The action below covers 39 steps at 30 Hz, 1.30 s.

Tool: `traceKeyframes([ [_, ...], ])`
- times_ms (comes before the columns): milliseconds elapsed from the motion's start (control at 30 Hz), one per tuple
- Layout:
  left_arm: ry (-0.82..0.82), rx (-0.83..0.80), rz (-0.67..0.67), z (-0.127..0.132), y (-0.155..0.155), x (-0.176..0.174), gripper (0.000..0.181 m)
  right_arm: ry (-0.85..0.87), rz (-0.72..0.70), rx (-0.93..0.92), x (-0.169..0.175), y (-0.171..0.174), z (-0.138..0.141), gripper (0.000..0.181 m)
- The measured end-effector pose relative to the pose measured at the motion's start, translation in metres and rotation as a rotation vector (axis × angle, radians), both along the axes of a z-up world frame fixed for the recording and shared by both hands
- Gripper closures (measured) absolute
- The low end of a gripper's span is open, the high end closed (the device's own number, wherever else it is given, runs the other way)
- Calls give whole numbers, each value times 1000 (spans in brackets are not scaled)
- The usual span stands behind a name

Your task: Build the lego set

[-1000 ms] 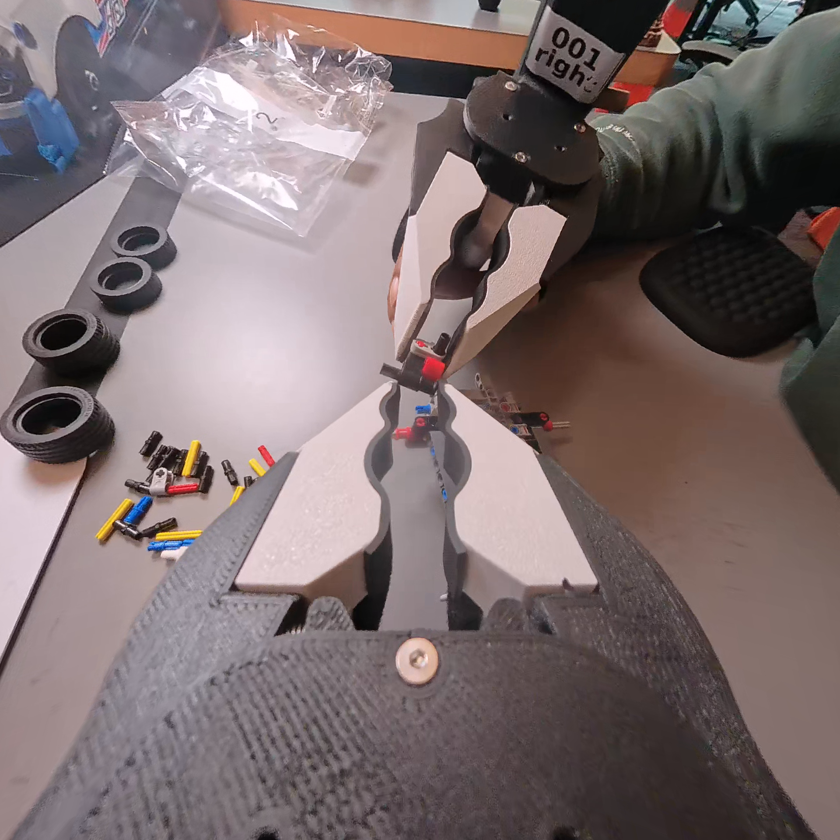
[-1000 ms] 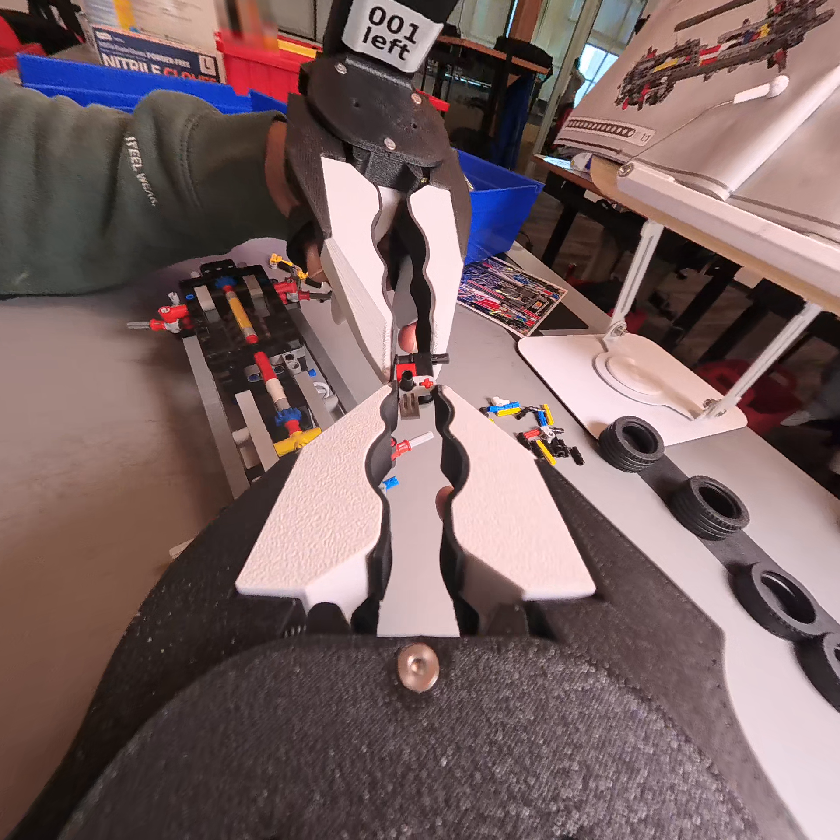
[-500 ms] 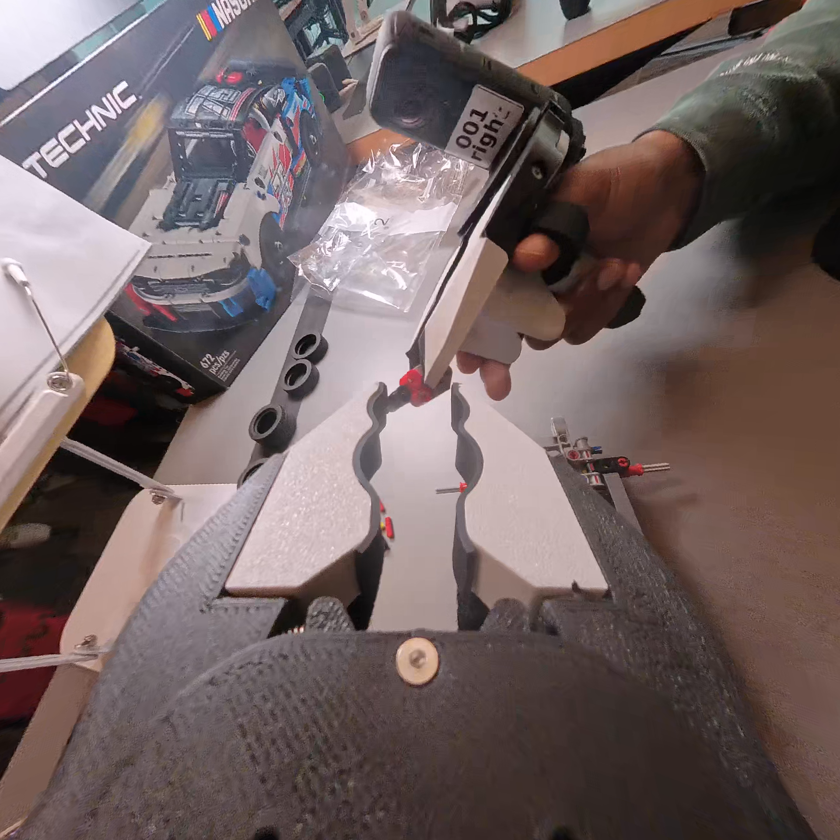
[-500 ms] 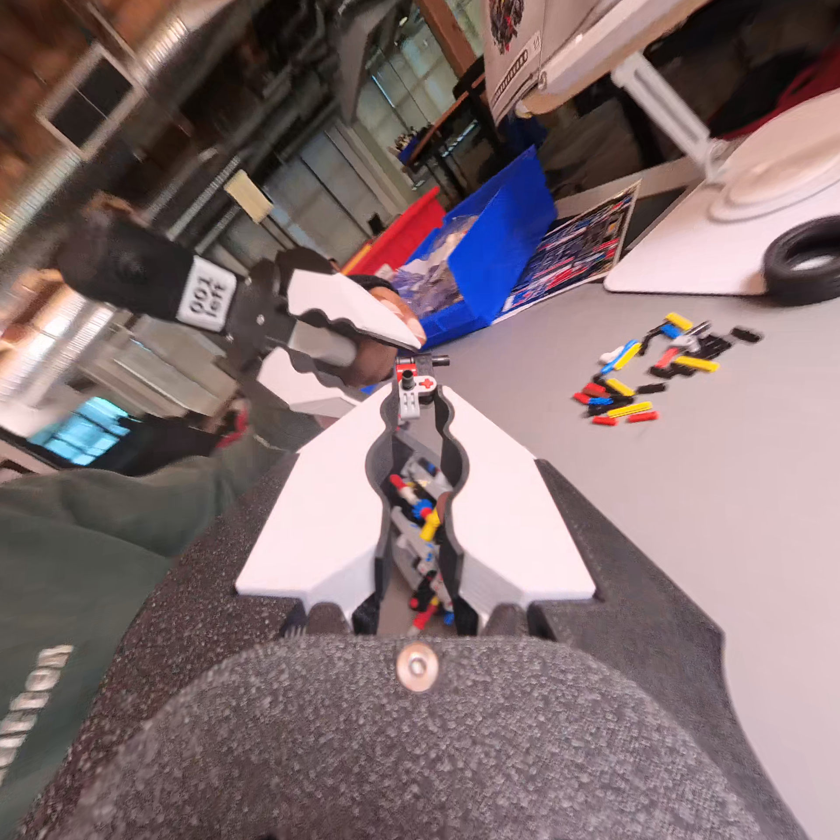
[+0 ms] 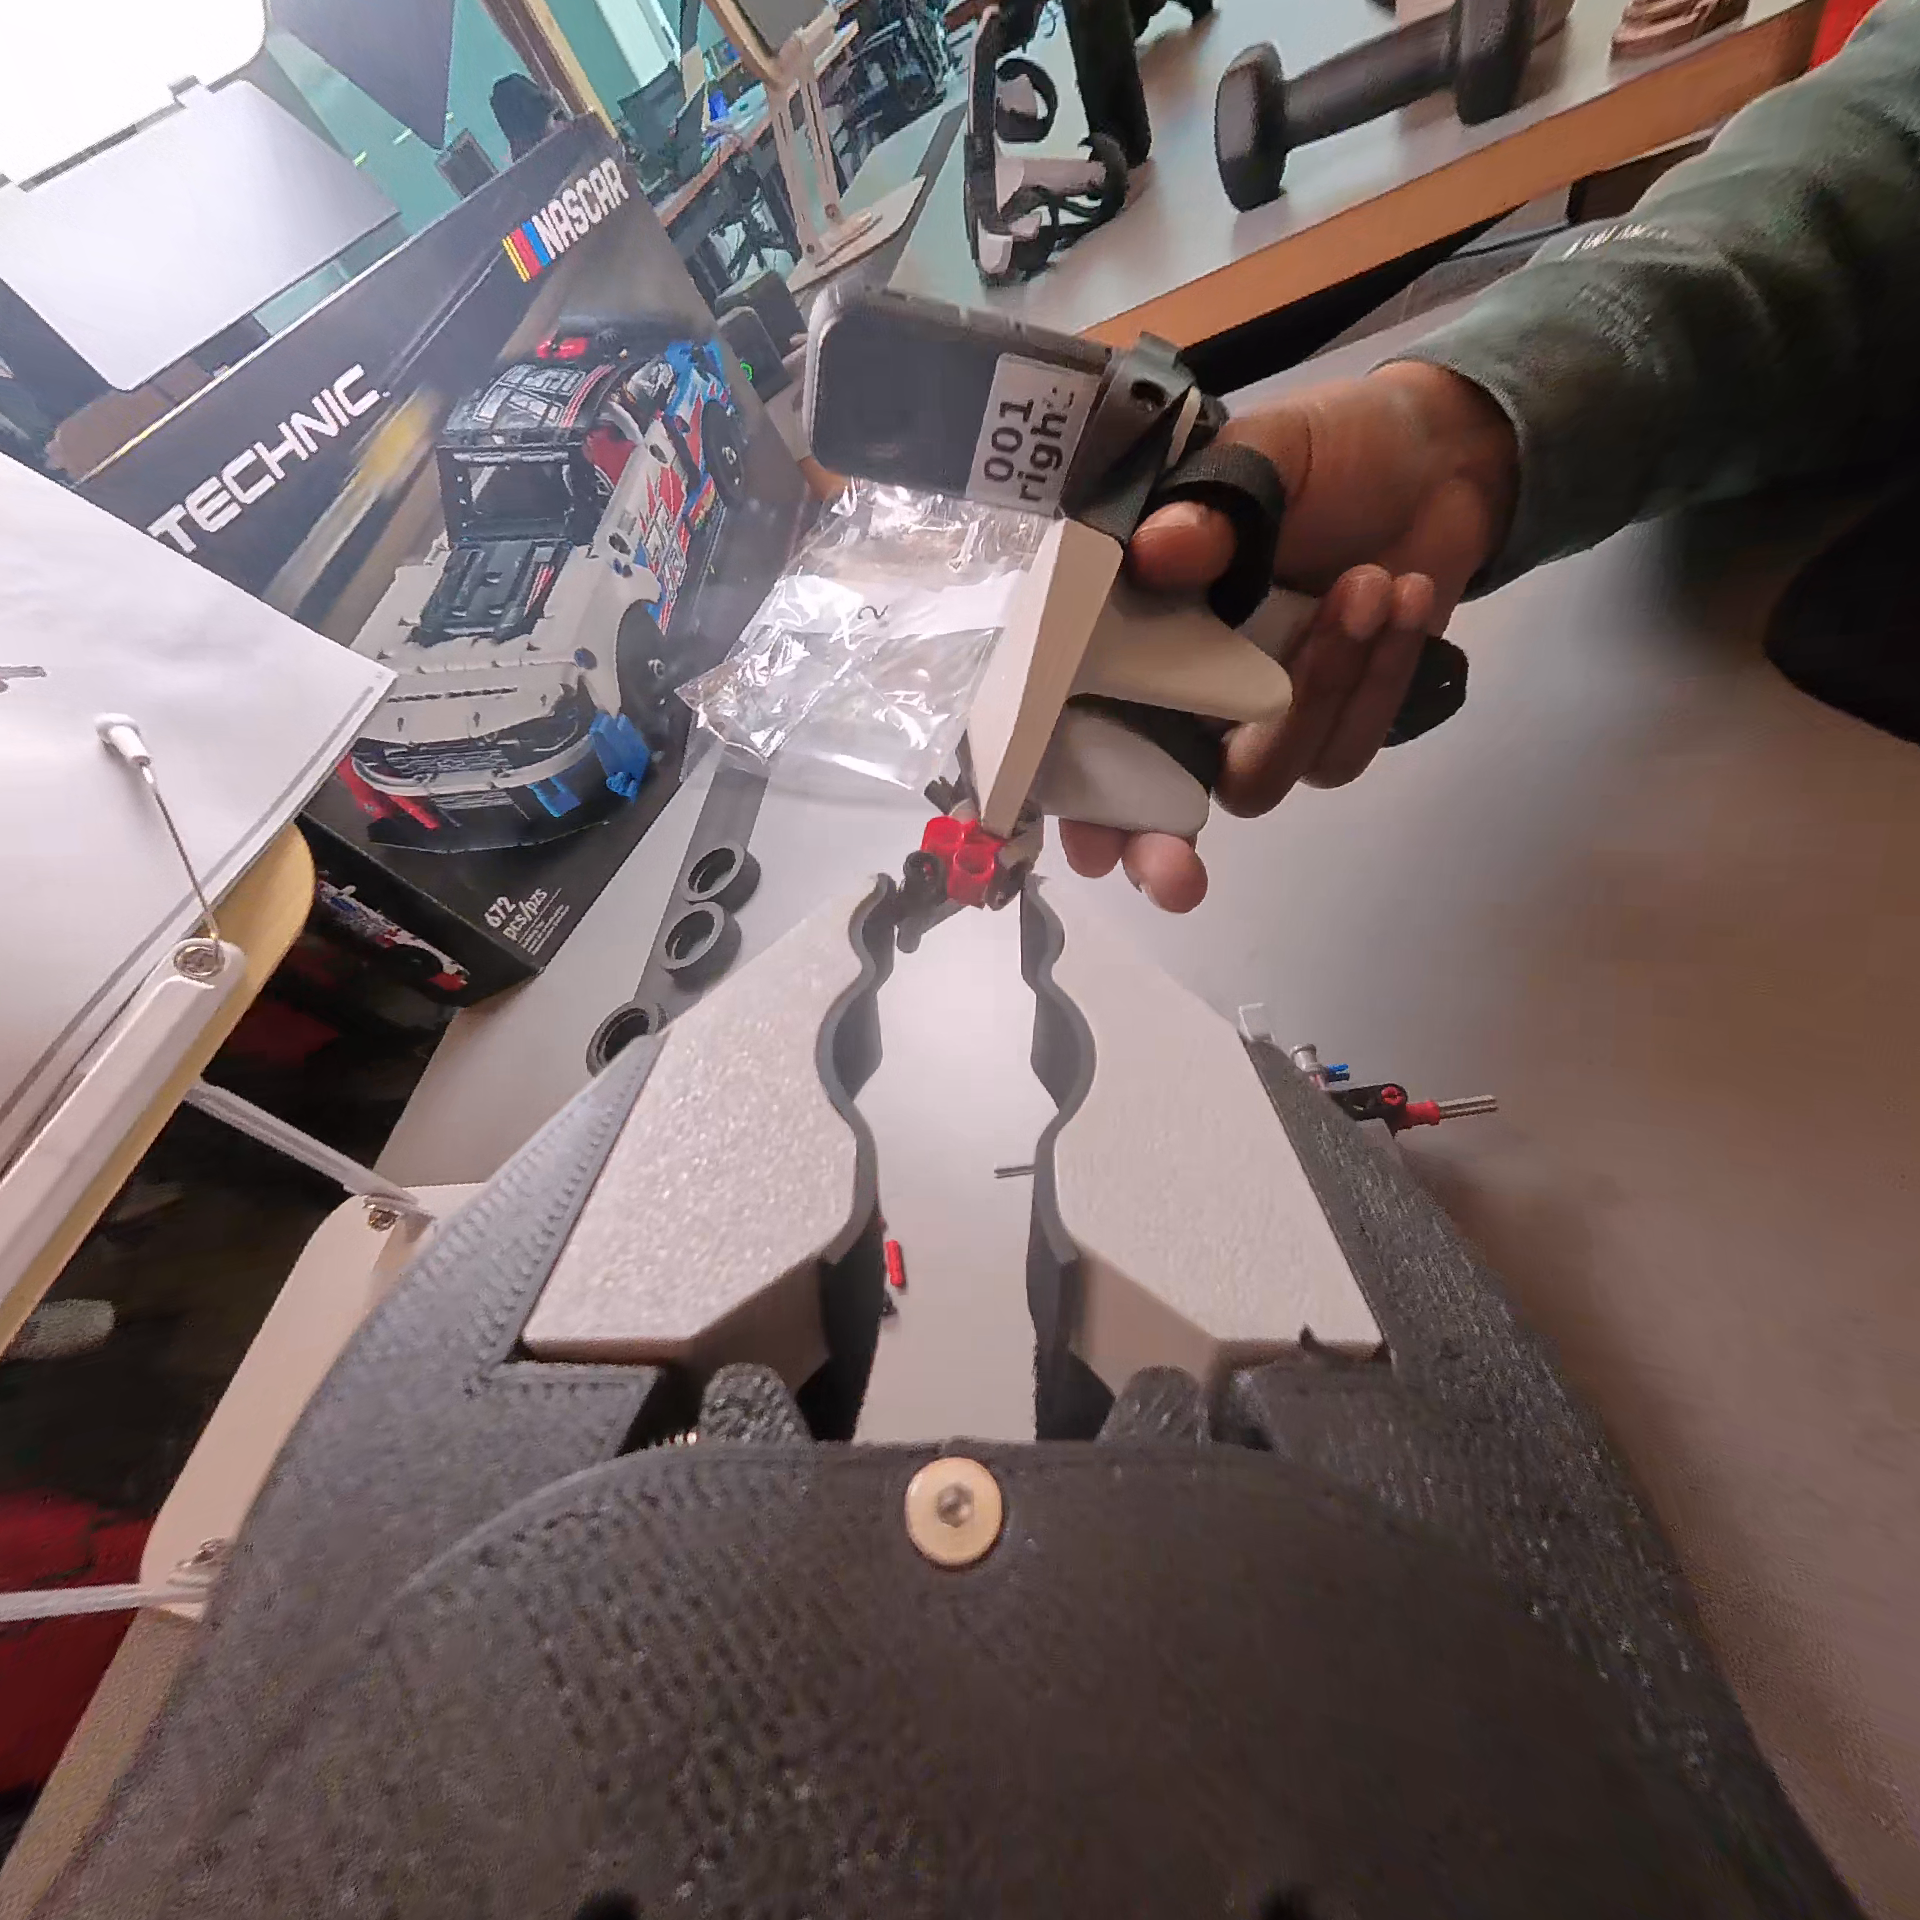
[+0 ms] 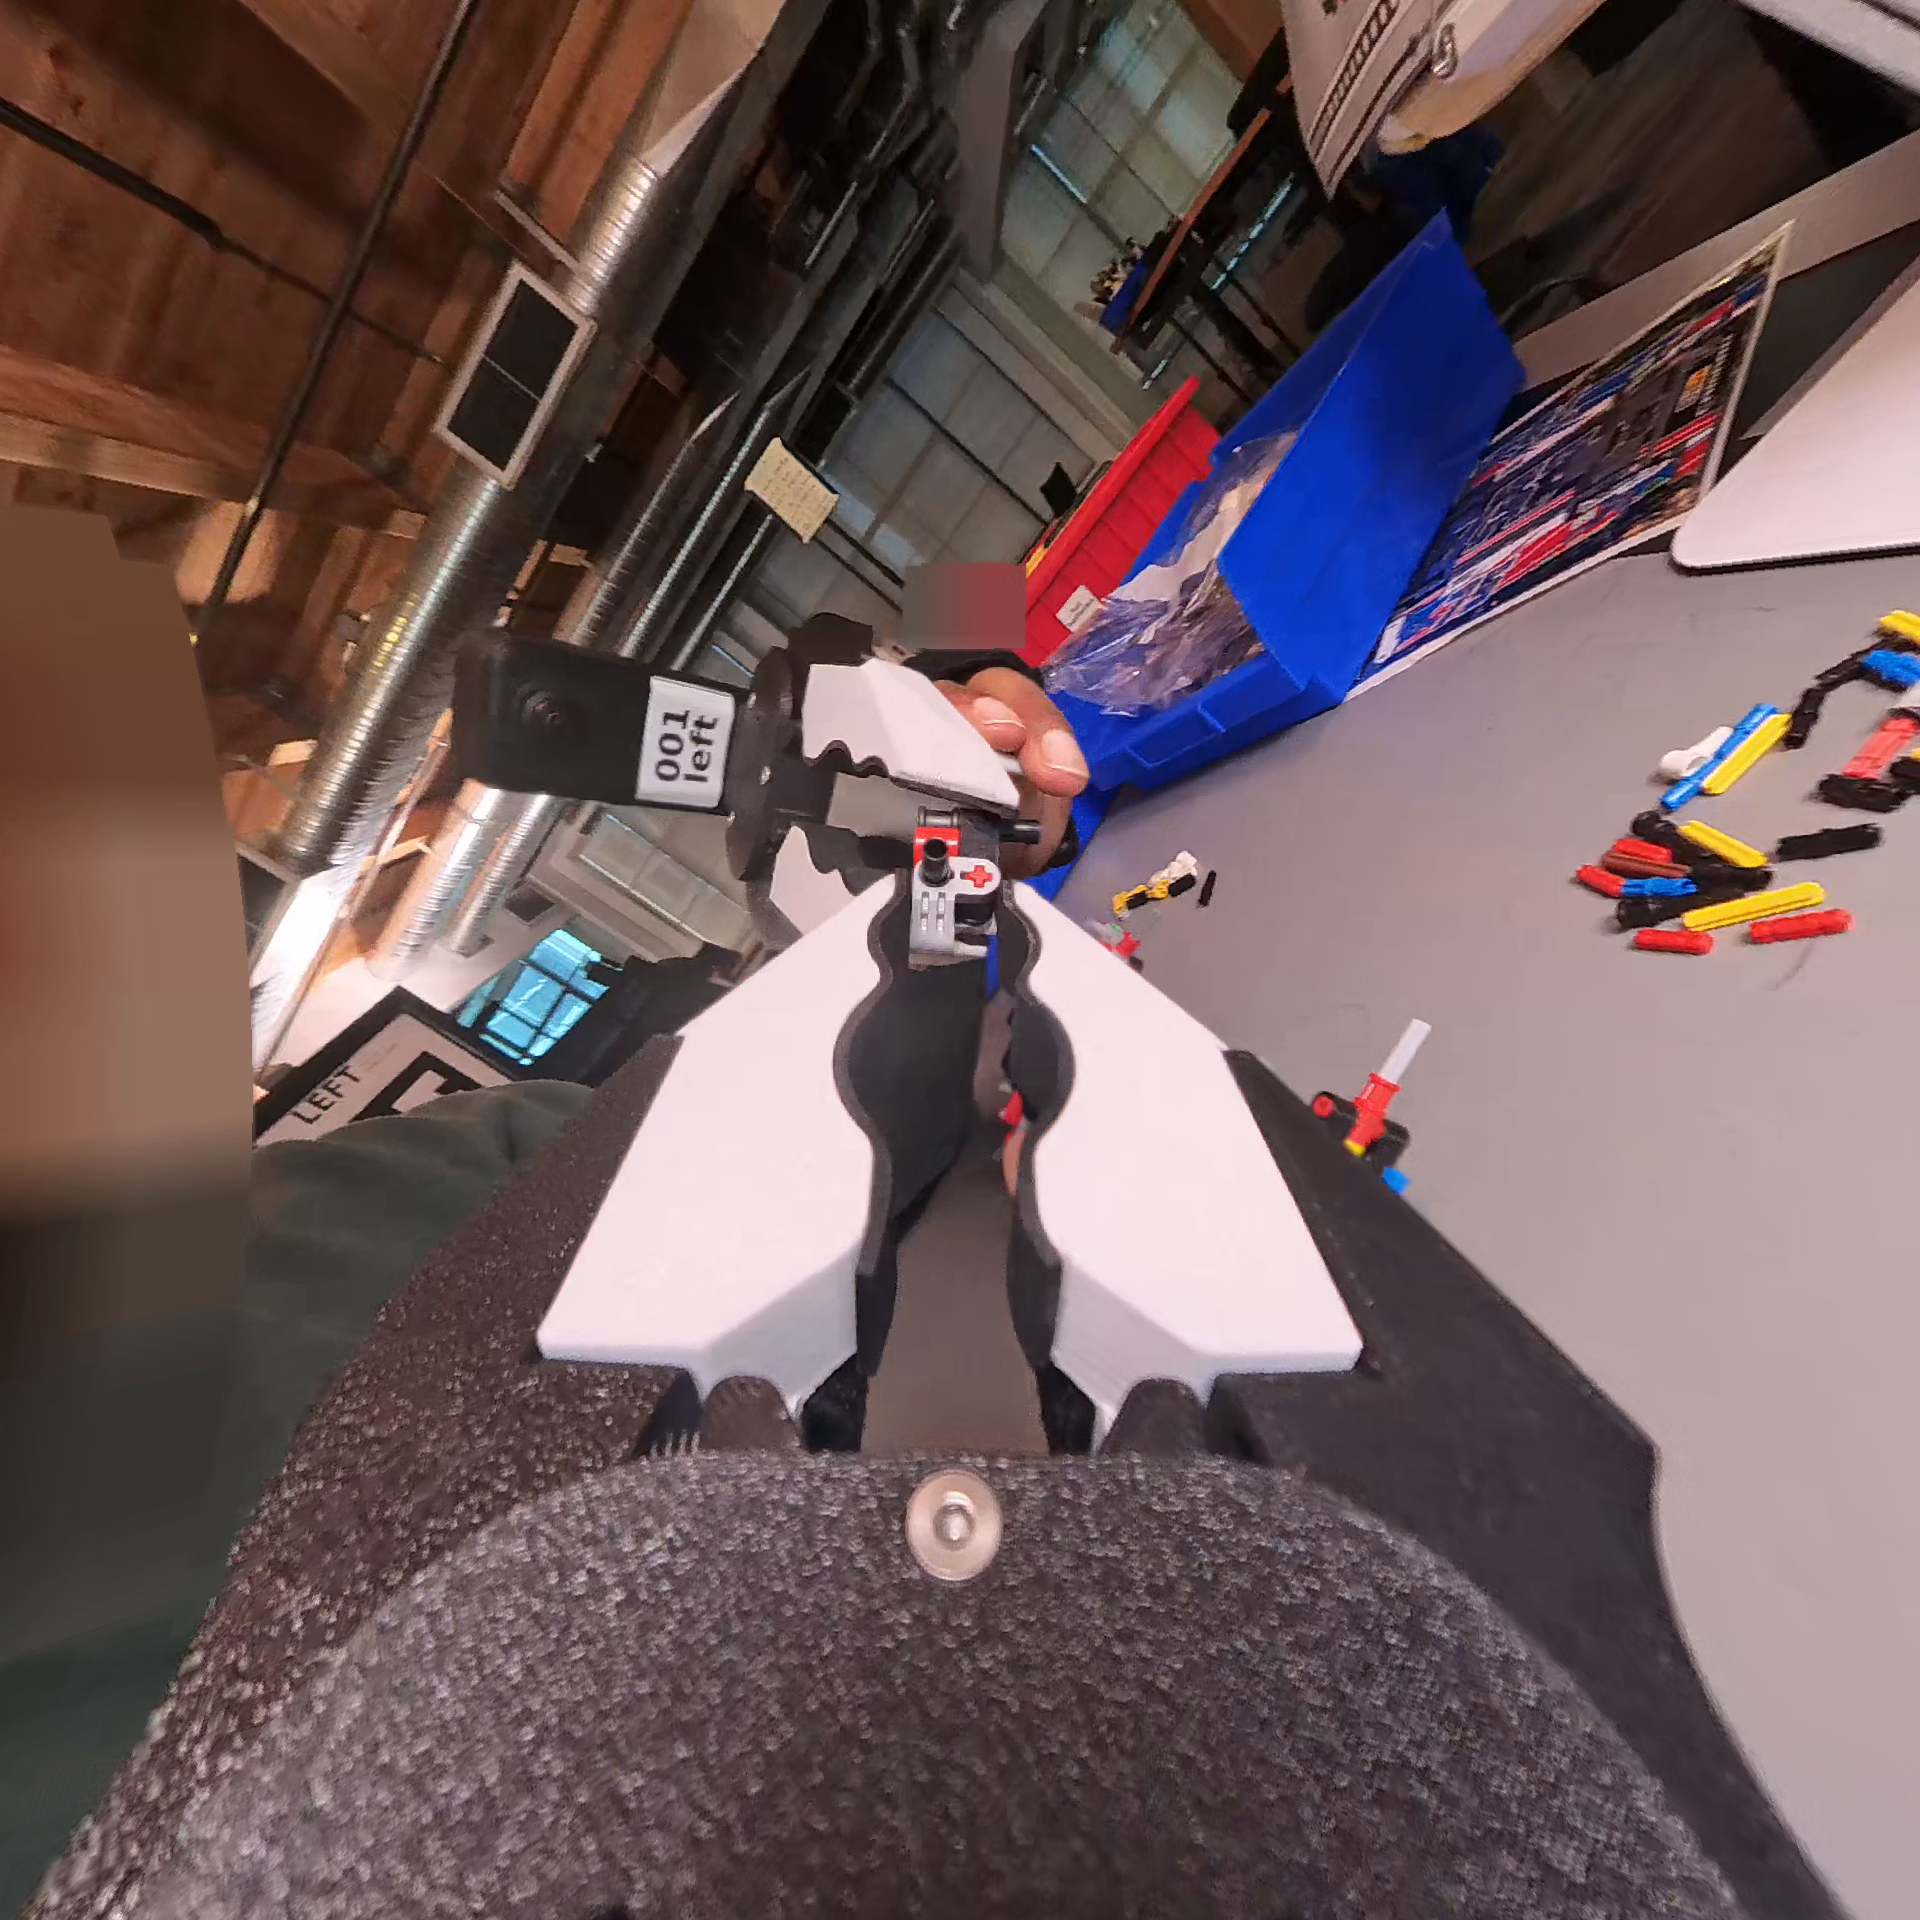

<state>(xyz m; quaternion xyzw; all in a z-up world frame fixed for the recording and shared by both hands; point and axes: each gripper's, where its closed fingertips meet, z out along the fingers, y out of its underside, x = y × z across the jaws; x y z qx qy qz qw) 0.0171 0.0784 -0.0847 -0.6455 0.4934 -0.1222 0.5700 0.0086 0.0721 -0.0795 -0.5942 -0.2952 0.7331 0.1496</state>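
Observation:
A small Lego sub-assembly (image 6: 951, 894) of grey, red and black parts is pinched at the tips of my right gripper (image 6: 951, 899), which is shut on its grey part. In the left wrist view the right gripper (image 5: 997, 821) comes down from above, with the sub-assembly (image 5: 966, 862) at its tip. My left gripper (image 5: 956, 899) is open, its two tips on either side of the sub-assembly's black pin end. I cannot tell whether they touch it. In the right wrist view the left gripper (image 6: 977, 831) lies sideways above the piece. Both are held up off the grey table (image 5: 1558, 935).
Black tyres (image 5: 717, 873) lie in a row by the set's box (image 5: 499, 582) and a clear bag (image 5: 862, 665). An instruction stand (image 5: 156, 727) is at the left. Loose pins (image 6: 1725, 883), a red axle piece (image 6: 1377, 1091) and a blue bin (image 6: 1351, 520) are at the right. The chassis edge (image 5: 1392, 1101) shows.
Both grippers have lifted and tilted, so the views swung away from the table. The left jaws opened off the piece. The right gripper still holds the sub-assembly.

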Motion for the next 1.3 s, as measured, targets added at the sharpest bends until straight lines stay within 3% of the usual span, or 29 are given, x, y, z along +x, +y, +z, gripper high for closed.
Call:
traceKeyframes([
  [33, -15, -9, -10, 1, -1, 0, 159, 12, 19, -28, 0, -1, 1, 168],
  [167, -80, -41, -44, 7, -5, 2, 160, 82, 91, -121, 3, -5, 7, 167],
  [467, -190, -105, -87, 12, -7, -2, 160, 104, 112, -93, 6, -6, 10, 166],
  [667, -159, -125, -68, 1, -3, -4, 160, 41, 74, 53, 4, -6, 2, 176],
  [1300, -170, -241, -32, -11, 2, -11, 155, -73, -133, 506, -3, 1, -11, 177],
])
